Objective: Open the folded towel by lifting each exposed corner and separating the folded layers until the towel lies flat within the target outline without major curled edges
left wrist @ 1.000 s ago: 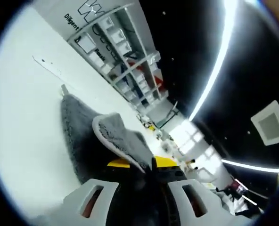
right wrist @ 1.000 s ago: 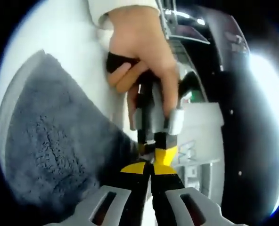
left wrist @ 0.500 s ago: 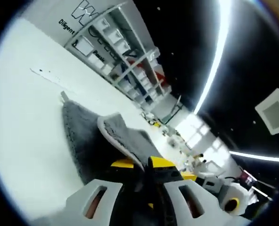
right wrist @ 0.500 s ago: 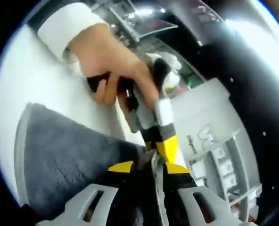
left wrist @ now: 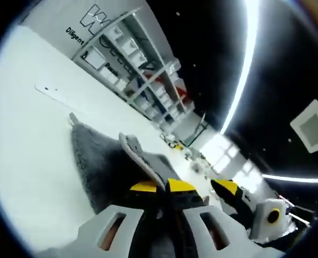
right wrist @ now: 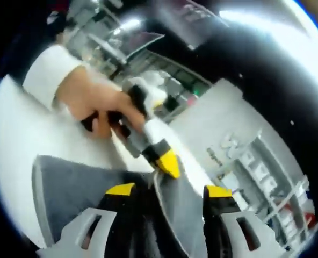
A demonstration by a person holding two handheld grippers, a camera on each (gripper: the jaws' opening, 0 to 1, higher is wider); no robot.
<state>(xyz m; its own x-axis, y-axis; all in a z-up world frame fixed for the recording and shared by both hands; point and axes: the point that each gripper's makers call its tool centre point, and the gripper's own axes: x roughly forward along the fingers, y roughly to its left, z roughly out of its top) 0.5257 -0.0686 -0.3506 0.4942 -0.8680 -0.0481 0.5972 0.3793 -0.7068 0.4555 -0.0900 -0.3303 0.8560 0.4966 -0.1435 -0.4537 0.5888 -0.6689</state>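
The grey towel [left wrist: 102,166] lies on the white table [left wrist: 24,140], and everything worth watching happens along its lifted edge. In the left gripper view, the left gripper [left wrist: 163,188] has its yellow-tipped jaws pressed together on the pale hem of a raised flap of the towel, so I take it to be gripping that corner. The flap stands up off the rest of the towel, which spreads flat towards the shelving unit [left wrist: 143,70] at the far end of the table. Just beside the held flap, the right gripper [left wrist: 229,189] comes in at the lower right of that view.

In the right gripper view, the right gripper [right wrist: 164,189] has its jaws standing clearly apart, with a fold of the towel [right wrist: 89,183] rising between them; it does not look clamped on the cloth. Just beyond that fold, a person's hand [right wrist: 94,105] with a white sleeve holds the left gripper [right wrist: 161,158], whose yellow tip meets the towel's raised edge.

As for progress, I judge the job to be midway: one layer is lifted and peeling apart, but the towel is plainly not flat. I cannot pick out a target outline, save a thin marked line [left wrist: 51,95] on the table beyond the towel, so spreading, placing and smoothing all remain.
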